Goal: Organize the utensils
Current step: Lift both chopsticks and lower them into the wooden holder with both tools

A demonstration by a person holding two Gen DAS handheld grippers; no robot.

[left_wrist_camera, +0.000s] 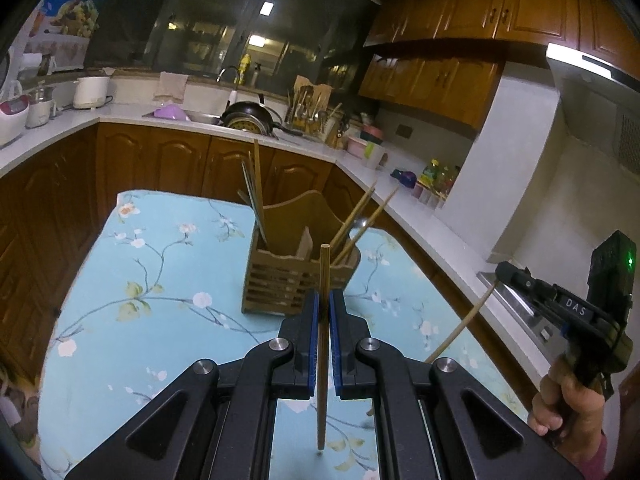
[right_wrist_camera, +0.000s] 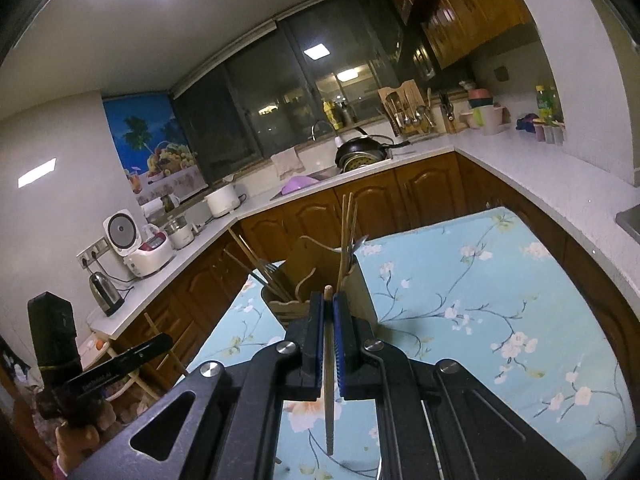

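Observation:
A slatted wooden utensil holder (left_wrist_camera: 280,280) (right_wrist_camera: 360,288) stands on the table with the blue floral cloth (left_wrist_camera: 160,264) (right_wrist_camera: 480,304). Several chopsticks, a fork (right_wrist_camera: 272,268) and a spoon (left_wrist_camera: 362,222) stick out of its compartments. My left gripper (left_wrist_camera: 324,296) is shut on a wooden chopstick (left_wrist_camera: 323,360) that stands nearly upright just before the holder. My right gripper (right_wrist_camera: 329,298) is shut on another chopstick (right_wrist_camera: 329,400), also close in front of the holder. Each gripper shows in the other's view, the right gripper (left_wrist_camera: 500,270) with its slanting chopstick (left_wrist_camera: 460,332), the left gripper (right_wrist_camera: 168,340) at the lower left.
An L-shaped white counter (left_wrist_camera: 420,216) (right_wrist_camera: 540,184) over brown cabinets wraps behind and beside the table. A sink with a black pan (left_wrist_camera: 248,116) lies at the back. A rice cooker (right_wrist_camera: 120,236) and a kettle (right_wrist_camera: 105,292) stand at the left. A person's hand (left_wrist_camera: 568,408) grips the right tool.

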